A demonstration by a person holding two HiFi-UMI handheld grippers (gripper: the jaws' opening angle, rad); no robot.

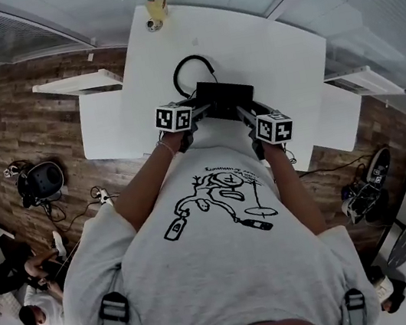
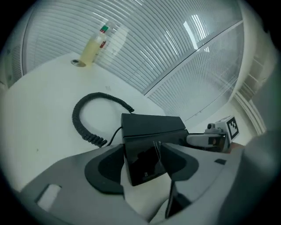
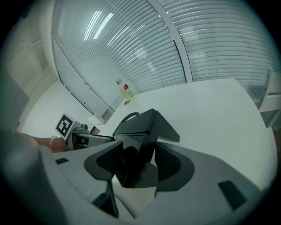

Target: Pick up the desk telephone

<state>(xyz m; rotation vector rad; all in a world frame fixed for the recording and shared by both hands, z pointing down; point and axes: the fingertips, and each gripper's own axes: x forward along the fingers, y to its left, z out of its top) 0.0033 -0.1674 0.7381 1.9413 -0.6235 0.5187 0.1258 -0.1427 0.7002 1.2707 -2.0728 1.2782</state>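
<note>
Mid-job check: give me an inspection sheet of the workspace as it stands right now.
Surface: white table.
Job's things: black desk telephone on the table's near side, between both grippers.
Clutter: bottle of yellowish liquid and a small round object at the far corner.
Grippers: left gripper closed on the telephone's side; right gripper straddles its corner, contact unclear.
Cables: coiled cord loops behind the telephone.
Surroundings: slatted blinds; wood floor with a bag; person seated nearby.
</note>
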